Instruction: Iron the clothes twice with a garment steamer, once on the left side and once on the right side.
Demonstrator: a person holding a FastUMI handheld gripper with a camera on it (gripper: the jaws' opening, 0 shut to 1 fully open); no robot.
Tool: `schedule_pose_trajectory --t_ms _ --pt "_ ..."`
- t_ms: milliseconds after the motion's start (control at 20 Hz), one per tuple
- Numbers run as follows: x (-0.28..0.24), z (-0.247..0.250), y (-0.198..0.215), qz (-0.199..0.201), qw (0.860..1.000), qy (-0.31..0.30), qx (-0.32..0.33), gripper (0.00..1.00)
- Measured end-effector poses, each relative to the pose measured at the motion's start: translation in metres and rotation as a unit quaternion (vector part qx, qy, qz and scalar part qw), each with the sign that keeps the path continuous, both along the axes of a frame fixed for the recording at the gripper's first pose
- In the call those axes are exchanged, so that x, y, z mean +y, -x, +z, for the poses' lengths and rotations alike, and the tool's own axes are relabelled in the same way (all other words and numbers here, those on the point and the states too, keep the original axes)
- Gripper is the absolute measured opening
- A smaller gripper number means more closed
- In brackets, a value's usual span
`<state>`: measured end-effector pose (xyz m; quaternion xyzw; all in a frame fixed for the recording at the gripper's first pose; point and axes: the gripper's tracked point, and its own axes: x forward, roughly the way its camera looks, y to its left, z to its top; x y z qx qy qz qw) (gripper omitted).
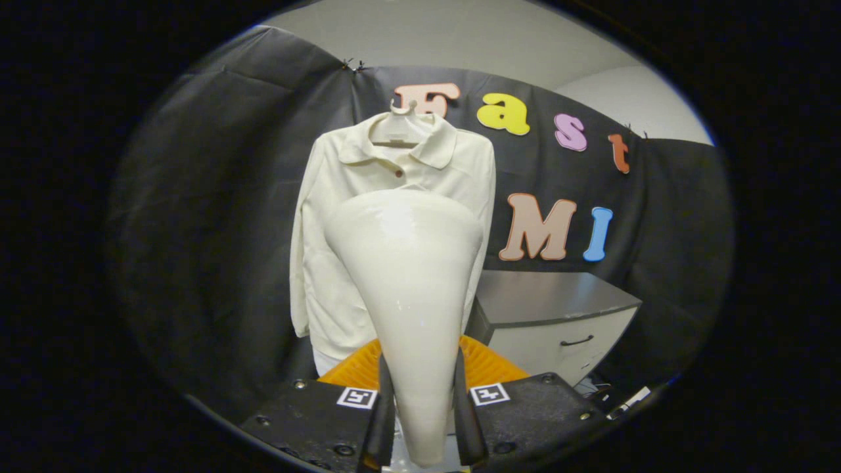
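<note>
The claw [424, 420] sat at the bottom centre of the frame, its two fingers [383, 420] clamped on the narrow handle end of a cream garment steamer [407, 289], one finger pressing each side. The steamer rose from between the fingers and widened toward its head, which filled the middle of the frame and covered the lower front of the garment beyond it. That garment, a cream collared shirt [341, 197] with a dark button at the neck, hung on a pale hanger [402, 112] against the black cloth wall [217, 197] in the upper centre, its left sleeve hanging straight down. Whether the steamer head touched the shirt could not be told. An orange ribbed object [489, 368] showed just behind the fingers. To the lower right stood a grey-topped cabinet [552, 309] with a white drawer front and a dark handle.
</note>
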<state>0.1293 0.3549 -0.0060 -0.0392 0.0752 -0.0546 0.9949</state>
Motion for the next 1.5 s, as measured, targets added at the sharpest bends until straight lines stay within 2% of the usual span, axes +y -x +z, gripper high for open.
schedule_pose_trajectory --t_ms 350,500,800,1100,1500 --pt "-0.023 0.036 0.054 0.019 0.999 -0.015 -0.038 0.38" --pt "-0.044 0.04 0.068 0.02 0.999 -0.015 -0.034 0.37" --pt "-0.071 0.046 0.087 0.035 0.999 0.011 -0.036 0.37" --pt "-0.097 0.046 0.105 0.024 0.998 -0.03 -0.056 0.38" --pt "-0.093 0.031 0.107 0.036 0.998 -0.027 -0.038 0.37"
